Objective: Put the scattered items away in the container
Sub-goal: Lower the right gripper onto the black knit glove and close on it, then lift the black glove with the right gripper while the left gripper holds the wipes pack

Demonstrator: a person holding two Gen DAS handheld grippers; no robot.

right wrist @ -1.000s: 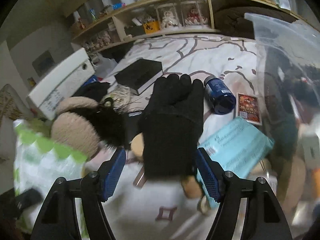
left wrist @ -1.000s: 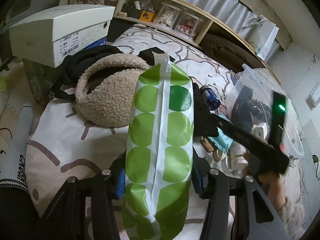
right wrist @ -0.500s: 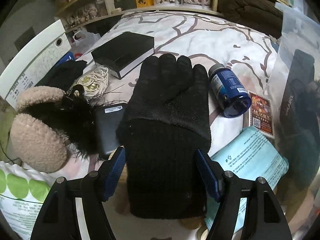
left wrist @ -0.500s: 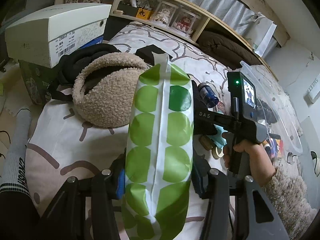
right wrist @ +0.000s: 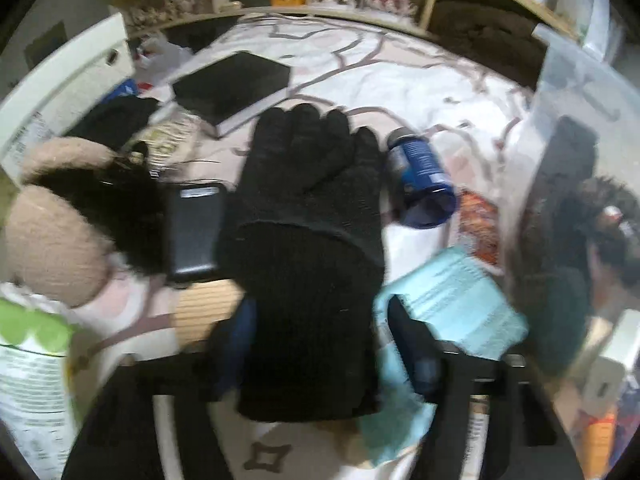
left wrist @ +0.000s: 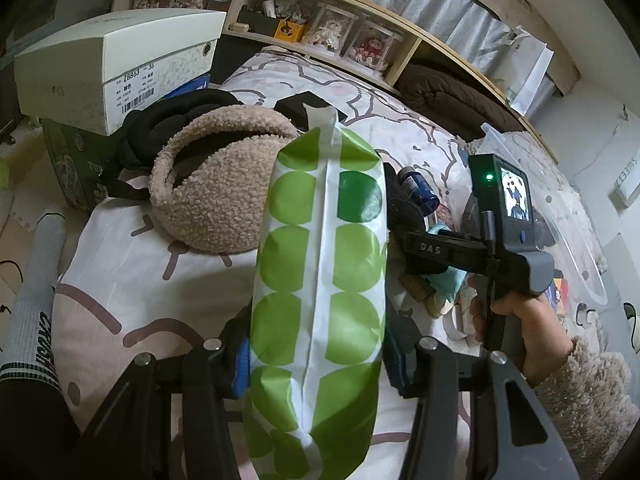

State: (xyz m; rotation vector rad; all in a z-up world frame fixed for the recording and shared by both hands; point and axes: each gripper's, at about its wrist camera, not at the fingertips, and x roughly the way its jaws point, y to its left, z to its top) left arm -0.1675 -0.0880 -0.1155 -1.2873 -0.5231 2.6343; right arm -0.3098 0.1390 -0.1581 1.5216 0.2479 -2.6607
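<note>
Left gripper (left wrist: pixel 316 356): clamped on the lower part of a white packet with green dots (left wrist: pixel 320 264), blue pads pressed to both long sides, packet standing lengthwise up the middle of the left wrist view, above the patterned bed cover (left wrist: pixel 132 280).

Right gripper (right wrist: pixel 320 332): jaws apart and just now widening, set either side of the cuff of a black knit glove (right wrist: pixel 308 208); picture blurred, thin gap visible at the right pad. Glove flat on the bed, fingers pointing away, between a black power bank (right wrist: pixel 194 228) and a blue bottle (right wrist: pixel 420 176), cuff partly over a teal packet (right wrist: pixel 452 308).

Clear plastic container (right wrist: pixel 568 92): at the right edge, beyond bottle and teal packet, well apart from the dotted packet.
</note>
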